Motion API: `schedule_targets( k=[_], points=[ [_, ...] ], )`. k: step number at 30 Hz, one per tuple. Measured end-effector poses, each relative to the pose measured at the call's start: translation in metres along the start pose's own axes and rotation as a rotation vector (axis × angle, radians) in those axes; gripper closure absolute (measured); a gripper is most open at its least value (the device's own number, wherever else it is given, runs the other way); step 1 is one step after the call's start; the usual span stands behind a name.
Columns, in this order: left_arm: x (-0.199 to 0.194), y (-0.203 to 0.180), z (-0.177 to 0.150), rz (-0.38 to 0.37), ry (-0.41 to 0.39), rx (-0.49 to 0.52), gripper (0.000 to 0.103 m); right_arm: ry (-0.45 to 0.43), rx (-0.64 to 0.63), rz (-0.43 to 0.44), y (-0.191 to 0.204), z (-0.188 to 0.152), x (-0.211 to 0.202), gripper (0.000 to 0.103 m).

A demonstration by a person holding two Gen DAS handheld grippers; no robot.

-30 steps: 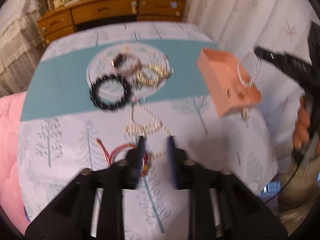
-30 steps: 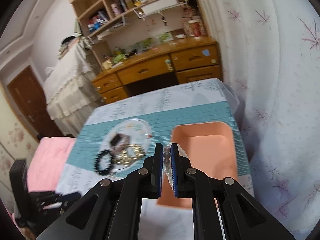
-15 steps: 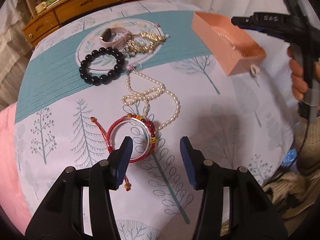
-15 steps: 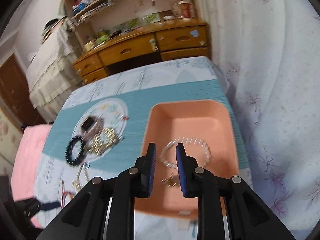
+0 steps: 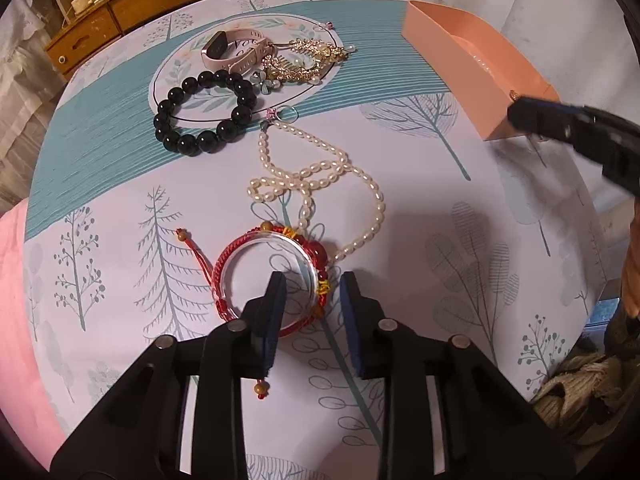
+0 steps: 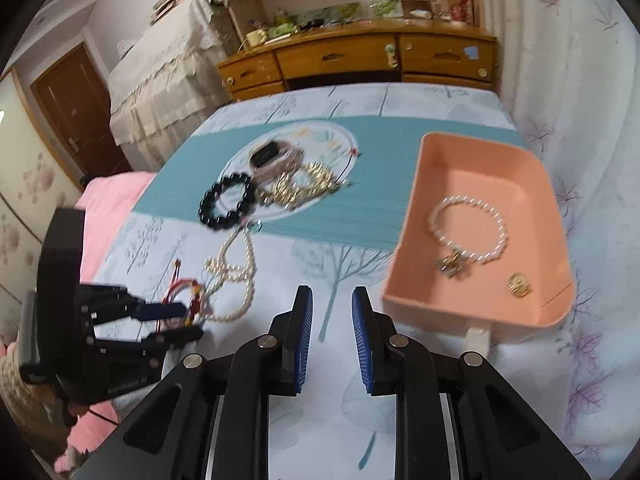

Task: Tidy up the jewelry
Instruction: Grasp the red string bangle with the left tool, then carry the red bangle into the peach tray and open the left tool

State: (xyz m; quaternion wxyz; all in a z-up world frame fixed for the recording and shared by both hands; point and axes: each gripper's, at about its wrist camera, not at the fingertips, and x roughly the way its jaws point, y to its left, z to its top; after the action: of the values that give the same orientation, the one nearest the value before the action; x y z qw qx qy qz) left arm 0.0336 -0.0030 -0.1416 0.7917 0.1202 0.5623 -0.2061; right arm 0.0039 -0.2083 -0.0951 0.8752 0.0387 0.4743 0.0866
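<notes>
My left gripper [image 5: 312, 284] is open and straddles the near right rim of a red cord bracelet on a clear ring [image 5: 272, 276]. A long pearl necklace [image 5: 316, 172] lies just beyond it. A black bead bracelet [image 5: 204, 114], a pink watch [image 5: 234, 50] and gold pieces [image 5: 304, 62] lie further back. My right gripper [image 6: 330, 312] is open and empty, hovering left of the peach tray [image 6: 412, 208]. The tray holds a white bead bracelet [image 6: 468, 228] and a gold piece [image 6: 519, 284].
The jewelry lies on a tree-print cloth with a teal band [image 5: 100, 148]. A pink blanket [image 5: 16, 280] lies at the left. A wooden dresser [image 6: 360, 60] stands behind the table. White curtains [image 6: 580, 80] hang at the right.
My right gripper dropped the white bead bracelet into the tray, opened wider and drew back left. My left gripper moved forward and down onto the red cord bracelet.
</notes>
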Motion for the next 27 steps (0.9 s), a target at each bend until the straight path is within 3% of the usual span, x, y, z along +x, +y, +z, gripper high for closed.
schedule_targets(
  k=[3,8,13,19,27],
  points=[
    [0.001,0.001,0.003,0.006,0.003,-0.009,0.093,0.025,0.008,0.009,0.002,-0.005,0.008,0.083],
    [-0.001,0.011,0.003,0.009,-0.009,-0.069,0.095,0.038,0.026,0.013,-0.001,-0.011,0.012,0.083],
    [-0.026,0.015,0.012,-0.005,-0.087,-0.113,0.095,0.03,0.046,0.014,-0.01,-0.017,0.008,0.083],
    [-0.067,-0.013,0.042,-0.037,-0.199,-0.03,0.095,-0.003,0.093,0.005,-0.027,-0.023,-0.007,0.083],
    [-0.086,-0.079,0.1,-0.11,-0.275,0.107,0.095,-0.113,0.184,-0.034,-0.061,-0.012,-0.045,0.083]
  ],
)
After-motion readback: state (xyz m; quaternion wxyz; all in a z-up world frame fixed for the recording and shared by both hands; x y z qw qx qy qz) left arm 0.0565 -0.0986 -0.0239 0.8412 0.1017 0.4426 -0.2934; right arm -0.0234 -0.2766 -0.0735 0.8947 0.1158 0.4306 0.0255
